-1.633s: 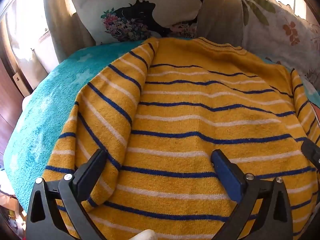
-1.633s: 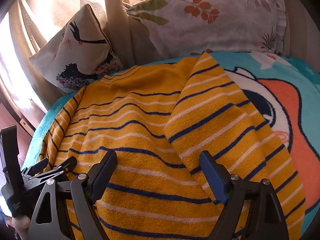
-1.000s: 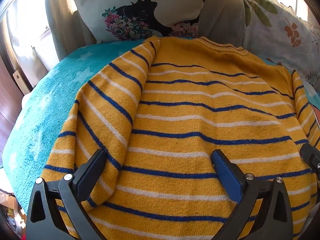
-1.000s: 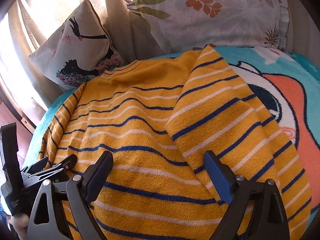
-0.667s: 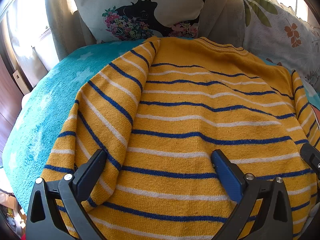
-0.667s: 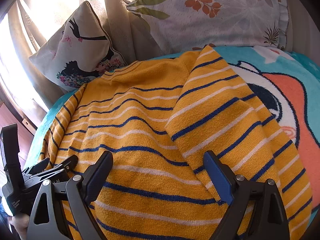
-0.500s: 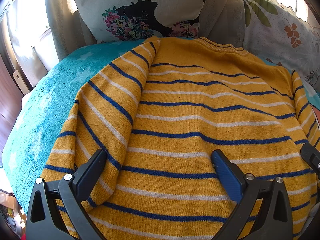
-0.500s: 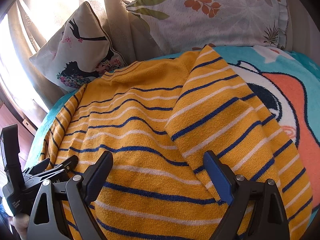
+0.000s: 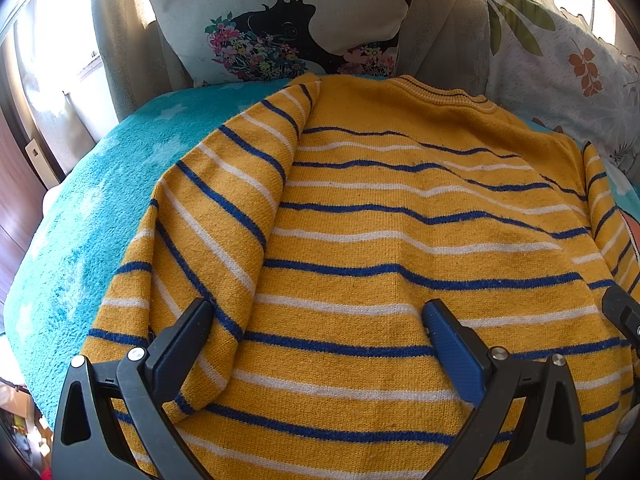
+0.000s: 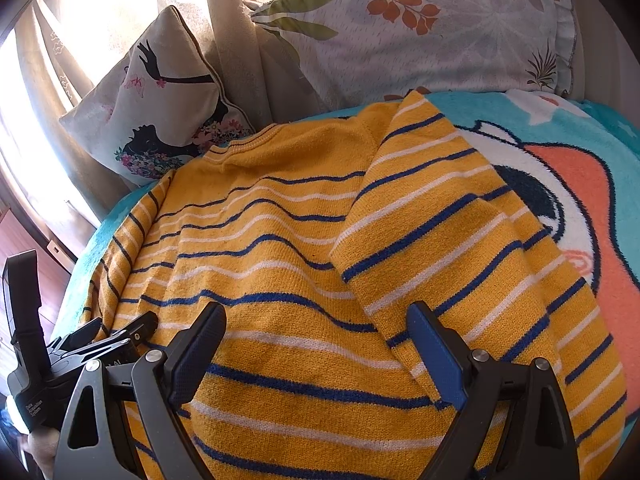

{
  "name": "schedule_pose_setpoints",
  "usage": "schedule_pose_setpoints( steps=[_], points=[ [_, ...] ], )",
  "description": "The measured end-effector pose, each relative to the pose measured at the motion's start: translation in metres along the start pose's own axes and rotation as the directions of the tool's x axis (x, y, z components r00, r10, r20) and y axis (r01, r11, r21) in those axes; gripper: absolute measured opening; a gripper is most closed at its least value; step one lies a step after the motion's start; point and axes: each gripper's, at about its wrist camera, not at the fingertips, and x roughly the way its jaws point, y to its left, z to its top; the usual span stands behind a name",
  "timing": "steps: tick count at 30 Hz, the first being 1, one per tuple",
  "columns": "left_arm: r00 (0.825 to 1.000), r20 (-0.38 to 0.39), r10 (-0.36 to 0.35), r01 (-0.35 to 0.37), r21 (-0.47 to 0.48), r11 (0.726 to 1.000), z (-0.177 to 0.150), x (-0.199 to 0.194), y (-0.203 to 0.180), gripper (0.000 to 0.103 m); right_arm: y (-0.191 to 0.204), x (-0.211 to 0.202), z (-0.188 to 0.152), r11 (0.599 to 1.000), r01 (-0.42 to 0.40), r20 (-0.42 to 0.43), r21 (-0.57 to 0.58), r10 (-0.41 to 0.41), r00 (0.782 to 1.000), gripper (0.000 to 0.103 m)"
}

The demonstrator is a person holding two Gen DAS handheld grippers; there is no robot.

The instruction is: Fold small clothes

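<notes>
A yellow sweater [image 9: 400,216] with blue and white stripes lies flat on a turquoise blanket [image 9: 92,216], collar away from me. Its left sleeve [image 9: 208,240] lies along its left side, folded partly onto the body. Its right sleeve [image 10: 460,240] lies folded over the body's right side. My left gripper [image 9: 316,328] is open and empty, just above the lower left part of the sweater. My right gripper [image 10: 316,332] is open and empty above the sweater's lower right [image 10: 260,240]. The left gripper also shows in the right wrist view [image 10: 104,340].
A cushion with a black bird print [image 9: 296,20] and a leaf-print pillow [image 10: 420,28] lean at the far edge, with beige curtains [image 10: 236,32] behind. The blanket has an orange and white cartoon print [image 10: 592,208] on the right. The bed's left edge drops to a dark floor [image 9: 16,200].
Almost nothing has changed. Both grippers stay open above the sweater's lower part; the right one edged slightly closer early on, then held still.
</notes>
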Motion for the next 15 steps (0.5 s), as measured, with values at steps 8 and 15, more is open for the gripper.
schedule_pose_setpoints(
  steps=[8,15],
  points=[
    [1.000,0.001,0.000,0.000,0.000,1.000,0.0000,0.0000,0.0001,0.103,0.0028,0.0006,0.0006,1.000,0.000,0.001,0.002,0.000,1.000,0.094],
    [1.000,0.001,-0.001,0.001,-0.001,1.000,-0.0002,-0.0001,0.0002,0.103,0.0049,0.0017,0.0003,1.000,0.015,-0.003,-0.007,-0.015,1.000,0.094]
  ],
)
